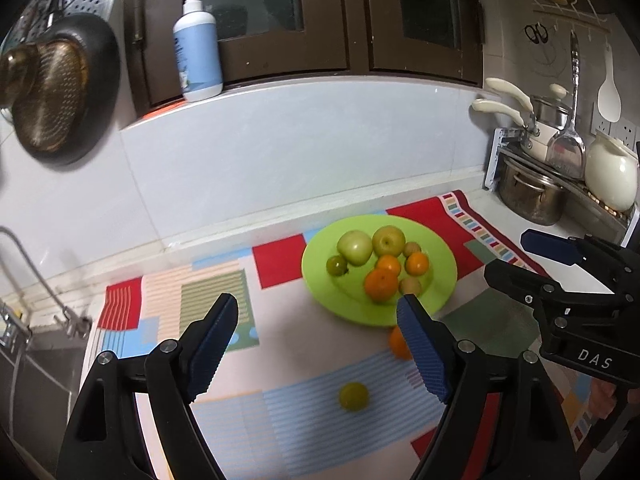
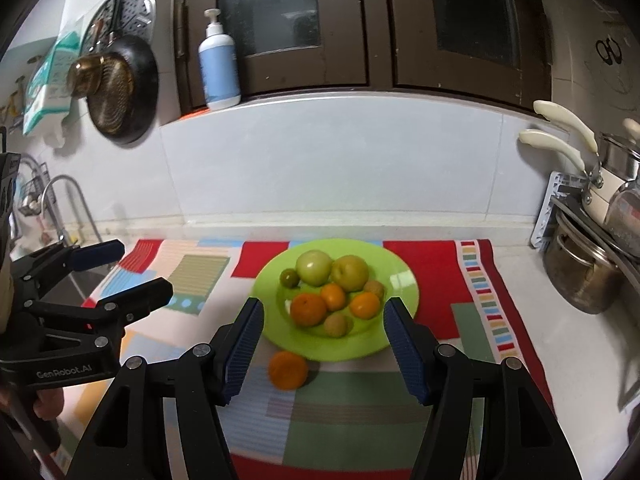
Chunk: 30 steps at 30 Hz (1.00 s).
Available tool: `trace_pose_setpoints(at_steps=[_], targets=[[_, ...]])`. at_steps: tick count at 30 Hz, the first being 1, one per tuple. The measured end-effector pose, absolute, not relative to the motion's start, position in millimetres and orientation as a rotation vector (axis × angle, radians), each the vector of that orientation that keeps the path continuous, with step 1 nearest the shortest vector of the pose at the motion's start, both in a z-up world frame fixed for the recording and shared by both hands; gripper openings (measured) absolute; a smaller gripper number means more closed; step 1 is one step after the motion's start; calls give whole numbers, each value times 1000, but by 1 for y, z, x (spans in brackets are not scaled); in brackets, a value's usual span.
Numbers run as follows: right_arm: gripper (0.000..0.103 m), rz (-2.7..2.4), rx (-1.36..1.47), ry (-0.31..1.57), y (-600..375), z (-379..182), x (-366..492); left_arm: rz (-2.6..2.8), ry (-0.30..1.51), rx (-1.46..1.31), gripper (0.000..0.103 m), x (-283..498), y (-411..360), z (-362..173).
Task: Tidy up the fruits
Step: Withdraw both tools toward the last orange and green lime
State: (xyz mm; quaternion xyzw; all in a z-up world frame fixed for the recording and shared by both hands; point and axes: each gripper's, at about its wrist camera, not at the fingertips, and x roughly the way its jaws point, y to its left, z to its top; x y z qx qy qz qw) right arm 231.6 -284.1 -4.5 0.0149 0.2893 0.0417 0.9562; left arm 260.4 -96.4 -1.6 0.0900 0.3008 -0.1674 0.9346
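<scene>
A lime-green plate [image 1: 320, 280] [image 2: 400, 280] on the patchwork mat holds several fruits: green apples [image 1: 354, 247] [image 2: 314, 267], oranges [image 1: 381, 285] [image 2: 308, 309], small brown and green fruits. A loose orange [image 2: 288, 369] [image 1: 398, 343] lies on the mat just in front of the plate. A small green fruit [image 1: 353, 397] lies nearer, between my left fingers. My left gripper [image 1: 320, 344] is open and empty above the mat. My right gripper [image 2: 324, 344] is open and empty, just behind the loose orange.
A sink and tap [image 1: 36, 280] lie at the left. Pots on a rack [image 1: 532, 196] [image 2: 584, 276] stand at the right. A pan [image 1: 64, 88] hangs on the wall. A pump bottle [image 1: 198, 48] stands on the window ledge.
</scene>
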Motion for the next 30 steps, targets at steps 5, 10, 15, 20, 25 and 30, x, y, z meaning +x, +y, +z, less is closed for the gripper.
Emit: trace_pose_setpoints(at_steps=[5,10,15,20,25,30], targets=[[63,112,-2,609,-277,-11,220,-317,612,202,82,242,-91,-10],[63,136,-25,627,-271,-17,212,-314,608,224,82,228,-88,-19],[63,157,-45,657,-266,-27,208,-325,653,215,82,223,-86,-35],[63,173,-70,691,-261,-42,207,-349,708,205,82,225,-88,-55],[63,178,-89,731,-257,-58,213,-368,752,219,81,231,-91,-74],[63,185,-92,776,-256,-73,223,-398,805,207,77,243,-95,-91]])
